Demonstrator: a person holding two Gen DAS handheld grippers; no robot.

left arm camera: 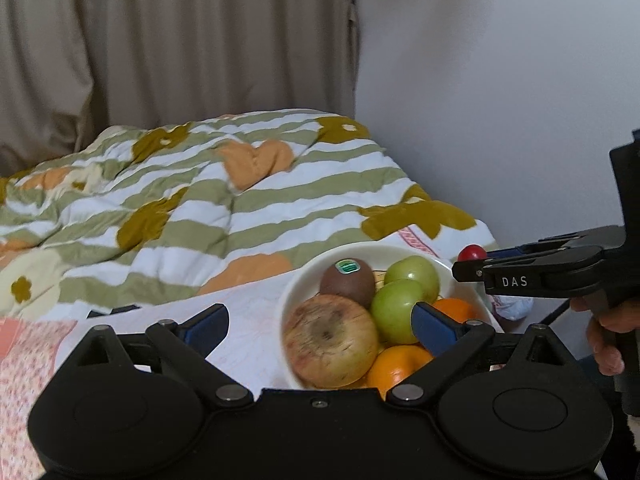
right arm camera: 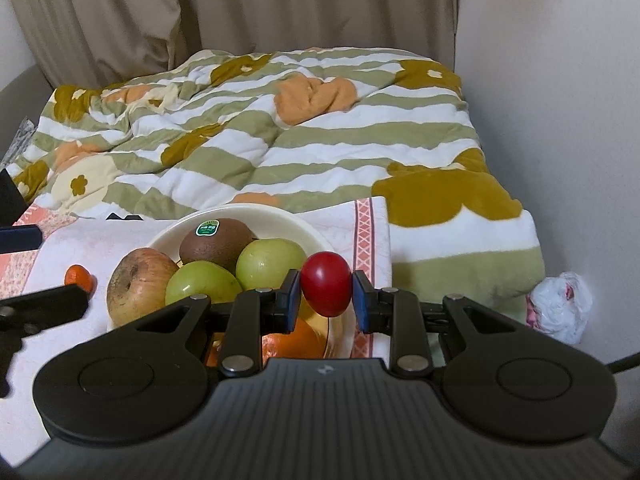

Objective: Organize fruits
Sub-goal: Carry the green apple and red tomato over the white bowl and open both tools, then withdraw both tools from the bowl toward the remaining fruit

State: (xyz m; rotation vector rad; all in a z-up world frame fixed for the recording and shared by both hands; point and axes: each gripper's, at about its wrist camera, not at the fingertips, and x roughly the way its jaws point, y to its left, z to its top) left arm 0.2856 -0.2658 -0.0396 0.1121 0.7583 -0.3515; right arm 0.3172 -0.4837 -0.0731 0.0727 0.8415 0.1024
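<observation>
The right claw (right arm camera: 326, 296) is clamped on a red fruit (right arm camera: 326, 288), held at centre frame over the bowl's (right arm camera: 280, 216) near-right rim. The left claw (left arm camera: 320, 328) is spread wide and holds nothing, low in its frame before the bowl's apple (left arm camera: 330, 340), kiwi (left arm camera: 347, 282) and green fruits (left arm camera: 396, 312).

"DAS" in white on the right gripper (left arm camera: 466, 264) body, kiwi (left arm camera: 347, 282) sticker — print too small to read

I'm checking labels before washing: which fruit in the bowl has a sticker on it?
The brown kiwi at the back of the white bowl carries a green sticker on top. The two green fruits, the blotchy apple and the oranges show none.
</observation>
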